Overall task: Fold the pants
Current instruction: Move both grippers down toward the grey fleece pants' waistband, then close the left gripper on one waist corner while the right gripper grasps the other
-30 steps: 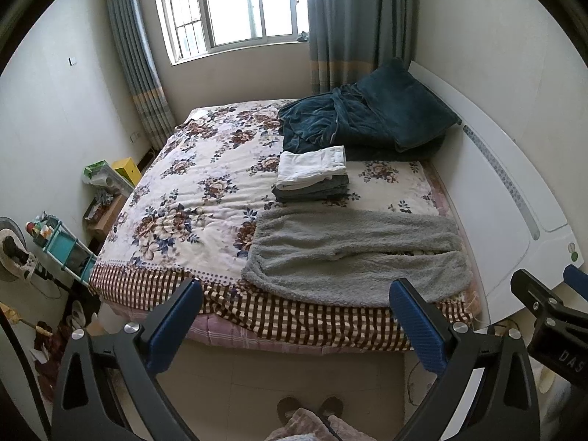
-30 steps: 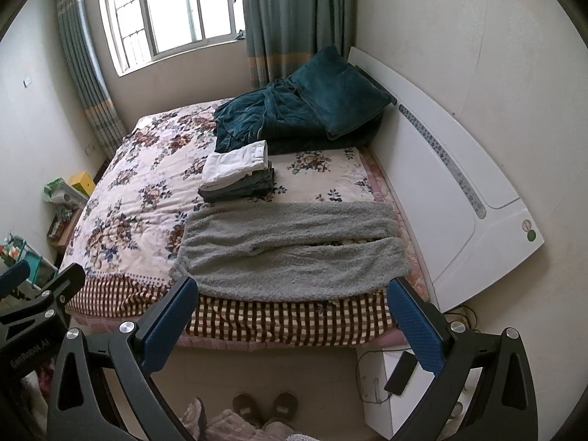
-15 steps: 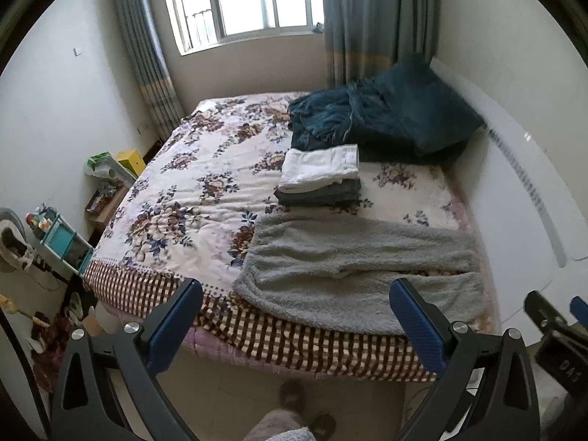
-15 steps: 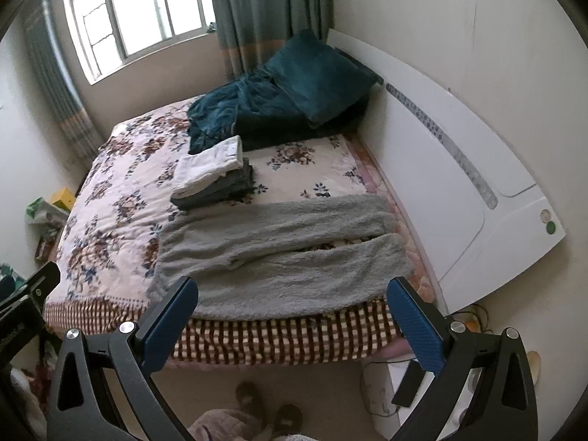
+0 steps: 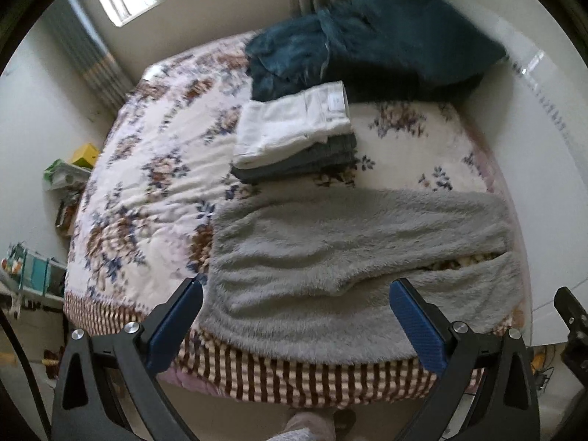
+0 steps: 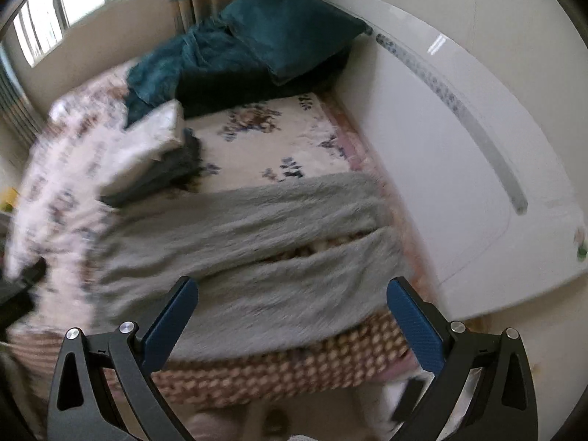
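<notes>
Grey fleece pants (image 5: pixel 352 257) lie spread flat along the bed's (image 5: pixel 154 169) near edge, waistband toward the left, the two legs reaching toward the white headboard (image 6: pixel 459 154) and slightly parted at the cuffs. I see both tongs released: my left gripper (image 5: pixel 296 316) and right gripper (image 6: pixel 292 312) hover spread wide above the near edge, touching nothing. Behind the pants sits a folded stack (image 5: pixel 294 136), white on dark grey; its small white tag is too blurred to read. Teal bedding (image 6: pixel 242 47) is heaped at the far headboard corner.
</notes>
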`<state>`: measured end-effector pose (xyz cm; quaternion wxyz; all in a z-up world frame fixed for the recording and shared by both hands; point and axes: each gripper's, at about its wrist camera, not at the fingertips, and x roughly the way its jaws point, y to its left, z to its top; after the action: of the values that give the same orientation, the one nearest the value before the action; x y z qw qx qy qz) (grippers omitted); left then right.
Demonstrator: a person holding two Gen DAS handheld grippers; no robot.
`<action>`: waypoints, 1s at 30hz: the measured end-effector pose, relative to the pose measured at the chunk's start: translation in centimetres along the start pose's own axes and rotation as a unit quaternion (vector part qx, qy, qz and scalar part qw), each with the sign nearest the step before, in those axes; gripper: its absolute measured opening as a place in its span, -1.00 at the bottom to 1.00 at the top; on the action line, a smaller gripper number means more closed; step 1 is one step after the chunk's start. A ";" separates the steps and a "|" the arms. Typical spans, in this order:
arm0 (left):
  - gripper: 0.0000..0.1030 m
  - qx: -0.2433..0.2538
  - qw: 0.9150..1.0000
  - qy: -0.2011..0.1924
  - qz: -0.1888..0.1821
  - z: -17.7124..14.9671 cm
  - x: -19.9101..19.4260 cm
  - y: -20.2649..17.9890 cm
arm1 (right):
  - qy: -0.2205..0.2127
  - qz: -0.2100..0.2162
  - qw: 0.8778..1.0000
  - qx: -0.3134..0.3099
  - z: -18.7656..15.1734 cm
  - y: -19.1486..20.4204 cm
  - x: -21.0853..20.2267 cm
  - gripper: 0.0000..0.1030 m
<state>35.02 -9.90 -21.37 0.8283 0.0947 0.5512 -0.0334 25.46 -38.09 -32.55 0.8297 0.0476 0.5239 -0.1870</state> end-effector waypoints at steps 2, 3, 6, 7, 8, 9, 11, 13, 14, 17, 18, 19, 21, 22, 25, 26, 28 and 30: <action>1.00 0.022 1.000 0.005 0.009 1.9 3.3 -0.4 | 0.019 0.000 1.000 -0.011 1.8 1.1 4.0 1.00; 1.00 0.033 0.999 0.004 0.018 2.8 4.9 -0.8 | 0.030 0.002 1.000 -0.008 2.8 1.3 6.4 1.00; 1.00 0.065 0.997 0.004 0.050 4.9 10.1 -1.7 | 0.063 0.007 0.998 0.006 5.1 1.3 13.0 1.00; 1.00 0.073 0.996 0.007 0.058 5.5 11.9 -1.9 | 0.073 0.002 0.997 0.007 5.9 1.1 15.4 1.00; 1.00 0.082 0.994 0.011 0.069 5.9 13.8 -2.1 | 0.078 -0.002 0.997 0.005 6.1 0.8 17.0 1.00; 1.00 0.089 0.993 0.012 0.076 6.4 15.5 -2.2 | 0.084 -0.009 0.996 0.003 6.6 0.5 19.2 1.00; 1.00 0.105 0.990 0.015 0.095 7.2 19.1 -2.5 | 0.094 -0.026 0.995 -0.011 7.2 -0.4 23.4 1.00; 1.00 0.124 0.986 0.025 0.106 8.1 22.6 -3.2 | 0.112 -0.055 0.991 -0.042 7.7 -1.0 28.0 1.00; 1.00 0.137 0.984 0.031 0.109 8.6 24.5 -3.8 | 0.126 -0.062 0.988 -0.063 8.0 -1.1 30.9 1.00; 1.00 0.185 0.973 0.049 0.126 9.1 29.8 -6.5 | 0.164 -0.078 0.976 -0.121 8.3 -0.9 38.1 1.00; 1.00 0.206 0.968 0.059 0.129 9.0 31.9 -7.9 | 0.172 -0.080 0.972 -0.136 8.3 -0.7 39.9 1.00; 1.00 0.224 0.963 0.069 0.132 9.0 33.9 -9.0 | 0.182 -0.080 0.967 -0.157 8.4 -0.1 42.2 1.00; 1.00 0.254 0.954 0.091 0.127 8.9 37.2 -11.1 | 0.199 -0.086 0.955 -0.203 8.9 1.3 46.9 1.00; 1.00 0.269 0.950 0.105 0.120 8.8 39.0 -12.0 | 0.207 -0.089 0.949 -0.219 8.6 2.1 48.0 1.00; 1.00 0.313 0.934 0.132 0.111 8.8 43.5 -14.1 | 0.230 -0.086 0.933 -0.264 9.6 4.4 53.2 0.93; 1.00 0.326 0.929 0.140 0.109 8.8 44.7 -14.5 | 0.236 -0.085 0.928 -0.275 9.9 5.1 54.5 0.93; 1.00 0.335 0.925 0.153 0.095 8.9 46.3 -14.7 | 0.243 -0.082 0.920 -0.297 10.6 6.3 56.3 0.93; 1.00 0.340 0.924 0.158 0.076 9.1 46.9 -14.7 | 0.249 -0.079 0.906 -0.333 10.8 7.5 57.7 0.93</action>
<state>59.27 -23.74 -62.86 0.6489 0.4164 0.6213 -0.1400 59.36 -49.18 -79.75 0.6224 -0.2282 0.7471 -0.0487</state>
